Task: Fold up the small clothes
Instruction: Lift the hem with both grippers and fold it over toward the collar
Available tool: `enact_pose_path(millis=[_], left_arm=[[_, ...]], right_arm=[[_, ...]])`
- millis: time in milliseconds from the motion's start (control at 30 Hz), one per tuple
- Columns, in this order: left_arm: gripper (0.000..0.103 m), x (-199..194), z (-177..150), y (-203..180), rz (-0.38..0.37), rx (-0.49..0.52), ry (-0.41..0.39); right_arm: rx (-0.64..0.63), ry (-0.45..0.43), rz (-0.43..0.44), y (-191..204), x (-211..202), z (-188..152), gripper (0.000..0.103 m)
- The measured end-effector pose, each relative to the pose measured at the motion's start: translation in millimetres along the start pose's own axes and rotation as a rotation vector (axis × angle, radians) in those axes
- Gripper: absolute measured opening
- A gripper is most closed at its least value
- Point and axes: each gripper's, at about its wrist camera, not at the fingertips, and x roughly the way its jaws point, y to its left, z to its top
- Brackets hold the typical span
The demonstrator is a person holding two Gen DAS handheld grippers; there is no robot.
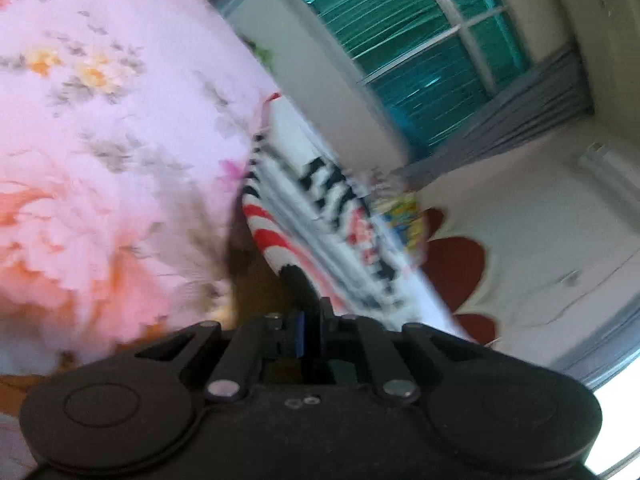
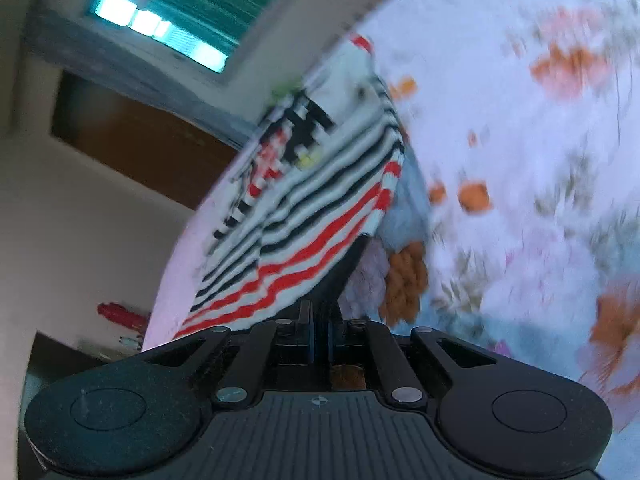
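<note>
The garment (image 2: 320, 216) is small and knit, white with black stripes, red stripes at its hem and a blocky black-and-red pattern higher up. It lies blurred on the floral bed (image 2: 520, 160).

left gripper (image 1: 310, 300): matte black body, two round side caps, angled link bars on silver screws, blue strip between the bars. right gripper (image 2: 320, 312): same build, ribbed grey top plate with a small crosshair mark, blue inner strips.
</note>
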Motion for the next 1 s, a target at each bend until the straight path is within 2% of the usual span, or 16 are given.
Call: enact_pose_path(millis=[67,100,233,300,433,767,1000], left_arm=[[0.005,11,-5,9,0.068,-0.004,0.056],[0.005,12,-7,11,0.078,-0.008,0.058],[0.005,6,-6,7,0.022,-0.049,-0.002],[0.005,6,1,-2,0.003,-0.037,-0.025],[0.005,20,33,-25,-0.027,-0.023,-0.079],[0.005,124,136,-66,-0.050,0.015,-0.074],[0.005,211,190,-54,-0.013,0.050,-0.001]], right_arm=[[0.032,0.063,-0.062,-14,13,-4,0.005],[0.049,0.053,-0.050,-18,13,-5,0.005],[0.013,-0.035,-0.004,-1,0,10,0.005],[-0.016,-0.066,0.007,10,-2,25,0.005],[-0.058,-0.111,0.017,32,8,64,0.005],[-0.037,-0.196,0.001,67,65,185,0.005],[0.000,-0.170,-0.039,63,142,260,0.005]])
